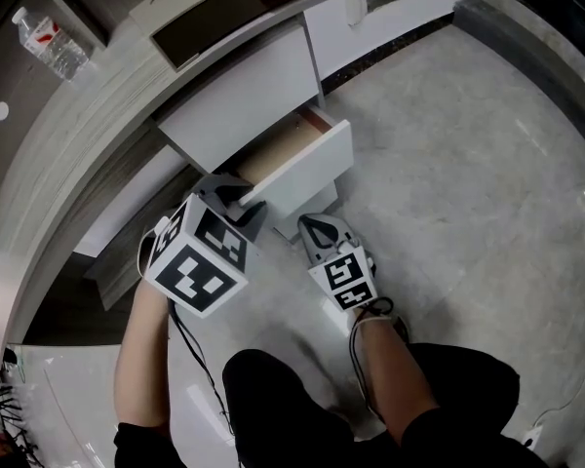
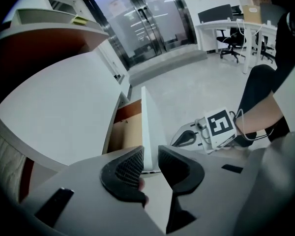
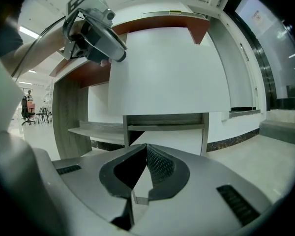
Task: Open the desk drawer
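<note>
The white-fronted wooden drawer (image 1: 310, 160) stands partly pulled out from under the long curved table with a grey wood-grain edge (image 1: 88, 105), its pale inside showing, as I work the rig from afar. My left gripper (image 2: 150, 162) tilts down over the drawer's near corner. Its two dark ribbed pads are closed on the top edge of the front panel, one on the inner face and one on the outer, and the panel fills the gap between them. My right gripper (image 3: 146, 151) sits low just beside the drawer's front, close above the pale grey polished floor (image 1: 468, 144), pointing nearly level toward the table's base. Its jaws are pressed together with nothing in them. The two grippers are near each other but apart. A clear plastic water bottle (image 1: 47, 43) sits on the table, well away from the drawer.
</note>
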Motion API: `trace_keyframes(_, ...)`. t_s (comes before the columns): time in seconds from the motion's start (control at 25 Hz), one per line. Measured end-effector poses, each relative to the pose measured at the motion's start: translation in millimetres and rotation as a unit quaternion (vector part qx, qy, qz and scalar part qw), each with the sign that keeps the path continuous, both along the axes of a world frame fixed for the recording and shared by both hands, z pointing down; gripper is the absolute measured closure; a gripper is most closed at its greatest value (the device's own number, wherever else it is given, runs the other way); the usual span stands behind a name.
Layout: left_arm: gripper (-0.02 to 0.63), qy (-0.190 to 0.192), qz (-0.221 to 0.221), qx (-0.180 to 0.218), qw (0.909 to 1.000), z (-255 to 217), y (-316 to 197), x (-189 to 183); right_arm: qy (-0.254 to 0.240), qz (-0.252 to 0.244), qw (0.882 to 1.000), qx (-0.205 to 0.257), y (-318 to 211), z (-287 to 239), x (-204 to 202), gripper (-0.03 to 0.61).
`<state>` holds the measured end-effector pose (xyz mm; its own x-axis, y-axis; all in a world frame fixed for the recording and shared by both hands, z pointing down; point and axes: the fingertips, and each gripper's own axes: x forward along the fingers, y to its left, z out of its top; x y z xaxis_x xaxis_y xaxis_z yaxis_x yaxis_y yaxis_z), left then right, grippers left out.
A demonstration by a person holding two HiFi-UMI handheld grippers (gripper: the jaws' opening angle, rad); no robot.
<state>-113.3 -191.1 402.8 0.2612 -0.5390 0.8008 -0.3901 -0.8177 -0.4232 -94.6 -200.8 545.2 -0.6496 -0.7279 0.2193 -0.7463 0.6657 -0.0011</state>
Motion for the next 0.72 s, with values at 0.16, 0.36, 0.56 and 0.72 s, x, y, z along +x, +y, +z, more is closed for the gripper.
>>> trace_keyframes(0.16, 0.524, 0.021, 0.001, 0.001, 0.9998, 3, 3, 3, -0.004, 0.000, 1.000, -0.005, -1, 4, 2, 0.572)
trace_keyframes(0.36, 0.532, 0.022, -0.006, 0.006, 0.9997, 12, 8, 6, -0.007, 0.008, 1.000, -0.012, 0, 11, 4, 0.572)
trace_keyframes(0.56, 0.534, 0.024, -0.016, 0.026, 0.9992, 17, 11, 7, 0.002, 0.034, 0.999, 0.002, -1, 14, 15, 0.572)
trace_keyframes(0.72, 0.534, 0.012, -0.019, 0.041, 0.9989, 21, 14, 9, 0.017, 0.063, 0.997, 0.034, -3, 4, 27, 0.572)
